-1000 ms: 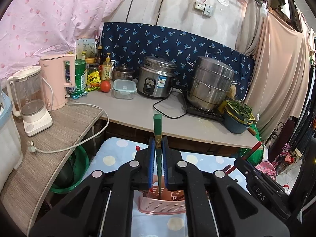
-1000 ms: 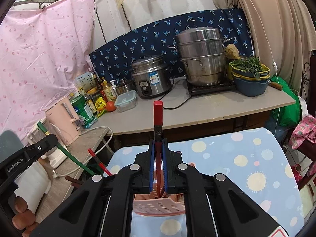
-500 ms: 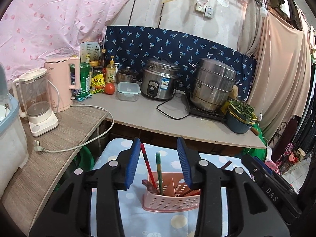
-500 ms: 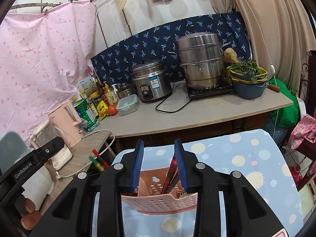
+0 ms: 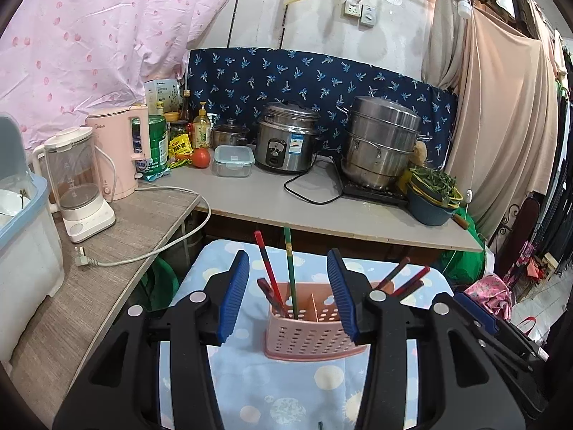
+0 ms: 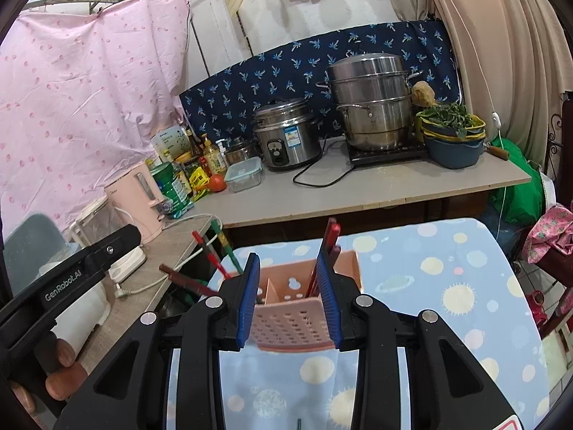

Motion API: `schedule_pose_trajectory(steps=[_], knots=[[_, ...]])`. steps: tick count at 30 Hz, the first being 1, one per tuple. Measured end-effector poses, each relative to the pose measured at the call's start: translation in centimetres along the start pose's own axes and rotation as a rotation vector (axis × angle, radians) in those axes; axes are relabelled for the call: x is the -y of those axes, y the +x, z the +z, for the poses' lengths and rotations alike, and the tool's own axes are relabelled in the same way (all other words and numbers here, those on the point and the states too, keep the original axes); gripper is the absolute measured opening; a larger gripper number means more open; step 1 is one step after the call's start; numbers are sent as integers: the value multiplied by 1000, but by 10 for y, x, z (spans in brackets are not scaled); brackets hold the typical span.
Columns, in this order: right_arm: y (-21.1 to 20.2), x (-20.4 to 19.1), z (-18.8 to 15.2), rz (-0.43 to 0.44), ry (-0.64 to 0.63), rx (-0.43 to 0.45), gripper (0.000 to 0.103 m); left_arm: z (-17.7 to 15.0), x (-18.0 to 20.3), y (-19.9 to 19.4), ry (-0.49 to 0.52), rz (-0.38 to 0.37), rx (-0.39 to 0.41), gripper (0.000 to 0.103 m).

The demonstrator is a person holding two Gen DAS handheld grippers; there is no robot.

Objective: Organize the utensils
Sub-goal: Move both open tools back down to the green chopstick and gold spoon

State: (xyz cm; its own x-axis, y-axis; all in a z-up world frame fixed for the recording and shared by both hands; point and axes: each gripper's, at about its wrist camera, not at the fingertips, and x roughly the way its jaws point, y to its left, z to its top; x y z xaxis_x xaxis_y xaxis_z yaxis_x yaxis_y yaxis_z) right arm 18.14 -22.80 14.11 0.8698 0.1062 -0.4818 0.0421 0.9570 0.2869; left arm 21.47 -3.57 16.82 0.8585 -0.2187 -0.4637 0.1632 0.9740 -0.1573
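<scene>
Now both grippers stand empty, the left gripper point(image 5: 288, 299) having just spread wide, the right gripper point(image 6: 288, 295) parted narrower. Chopsticks point(image 5: 290, 272) stand in the pink basket point(image 5: 311, 337) on the dotted cloth point(image 5: 272, 390); little seems left to sort.

My left tool point(image 5: 288, 299) and right tool point(image 6: 288, 299) both stand open, nothing between their pads. Directly ahead, the pink basket point(image 5: 315, 337) blocks a level pass; chopsticks point(image 5: 289, 272) rise upright from its left compartment, and others point(image 6: 324, 254) lean out of the right. The cloth point(image 6: 447, 286) right of the basket lies bare. Beyond, the desk point(image 5: 322, 211) edge overhangs.
</scene>
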Motion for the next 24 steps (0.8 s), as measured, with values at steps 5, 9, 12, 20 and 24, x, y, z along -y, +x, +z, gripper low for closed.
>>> schedule_pose_trajectory(steps=[5, 9, 12, 20, 24], knots=[[-10, 7, -18, -3, 12, -29, 34, -14, 3, -6, 21, 6, -23, 44], [-15, 14, -32, -8, 31, -54, 34, -26, 3, -9, 13, 1, -50, 44], [-21, 17, -42, -11, 35, -67, 34, -35, 2, -14, 13, 0, -62, 44], [-30, 18, -81, -19, -1, -137, 34, -65, -2, -19, 21, 4, -115, 44], [-33, 18, -106, -17, -14, -193, 34, -86, -9, -20, 18, 8, -158, 44]])
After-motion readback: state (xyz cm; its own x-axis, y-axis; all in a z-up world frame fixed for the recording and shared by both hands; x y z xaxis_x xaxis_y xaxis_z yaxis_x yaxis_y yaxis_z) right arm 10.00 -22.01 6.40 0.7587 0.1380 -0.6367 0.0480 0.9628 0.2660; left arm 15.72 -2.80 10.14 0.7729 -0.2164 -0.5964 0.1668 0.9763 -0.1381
